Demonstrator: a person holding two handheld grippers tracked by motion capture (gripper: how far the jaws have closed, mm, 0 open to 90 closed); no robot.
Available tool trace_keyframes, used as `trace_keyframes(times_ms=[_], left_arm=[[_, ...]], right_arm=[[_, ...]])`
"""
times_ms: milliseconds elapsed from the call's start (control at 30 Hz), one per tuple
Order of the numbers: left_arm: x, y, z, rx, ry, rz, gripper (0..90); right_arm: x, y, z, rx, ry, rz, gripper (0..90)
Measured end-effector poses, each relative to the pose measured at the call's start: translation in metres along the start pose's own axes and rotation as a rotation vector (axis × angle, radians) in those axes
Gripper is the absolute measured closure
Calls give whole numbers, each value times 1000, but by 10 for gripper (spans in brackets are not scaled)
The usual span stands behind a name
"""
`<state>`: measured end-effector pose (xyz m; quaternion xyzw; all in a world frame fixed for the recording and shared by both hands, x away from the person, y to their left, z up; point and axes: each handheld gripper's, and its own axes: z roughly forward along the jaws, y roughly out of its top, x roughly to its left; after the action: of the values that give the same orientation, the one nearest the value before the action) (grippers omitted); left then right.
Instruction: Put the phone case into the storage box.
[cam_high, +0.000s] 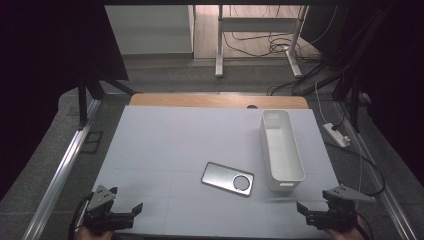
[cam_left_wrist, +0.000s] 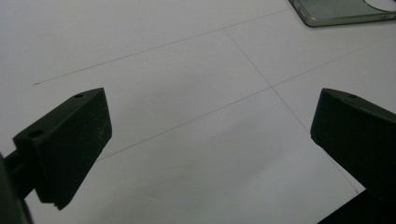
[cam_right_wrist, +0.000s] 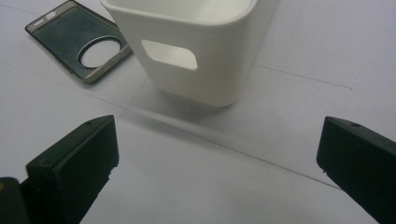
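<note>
— Starting with the high view, what is cut off?
— Both hands, at the bottom edge; the left tongs (cam_high: 125, 210) sit at the near left corner of the desk (cam_high: 165, 140), the right tongs (cam_high: 312, 212) at the near right corner; both gape wide and hold nothing.
— And the container?
— A long white bin (cam_high: 281, 150) stands upright on the right side of the desk; what shows of its inside looks bare, though the near wall hides a little. A phone case (cam_high: 227, 178) with a round cut-out lies flat just beside it, to its left, apart from both tongs.
— Left gripper view?
— Jaws spread wide over bare white surface; a corner of the phone case (cam_left_wrist: 345, 11) is cropped by the top edge.
— Right gripper view?
— Jaws wide apart, empty; the bin (cam_right_wrist: 196, 51) stands ahead, its handle slot facing the camera, its top cut off; the phone case (cam_right_wrist: 77, 39) lies beyond to the left, near the bin.
</note>
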<state>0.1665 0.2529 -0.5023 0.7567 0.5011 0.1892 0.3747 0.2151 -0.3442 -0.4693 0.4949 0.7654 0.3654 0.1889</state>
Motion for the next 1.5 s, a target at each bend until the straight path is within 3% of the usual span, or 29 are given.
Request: trace_keyframes(times_ms=[767,933,1033,1100,1233,1333,1500], left_arm=[[3,1,1,17,-49,-11,0],[6,2,3,37,-91,-11,0],[6,4,5,21,-121,-15,0],[6,7,7,22,-130,-7,0],[5,15,8,10,-106,10,0],[6,18,10,13,-126,-6,0],[2,24,15,31,-139,17,0]], right_arm=[[3,1,1,0,3,-26,0],[3,0,0,-6,-3,-27,0],[4,1,0,-3,-1,-33,0],[4,1,1,1,-4,-34,0],[3,1,0,-13,-1,-23,0],[3,1,0,-18,-1,-24,0],[3,1,1,-14,1,-34,0]])
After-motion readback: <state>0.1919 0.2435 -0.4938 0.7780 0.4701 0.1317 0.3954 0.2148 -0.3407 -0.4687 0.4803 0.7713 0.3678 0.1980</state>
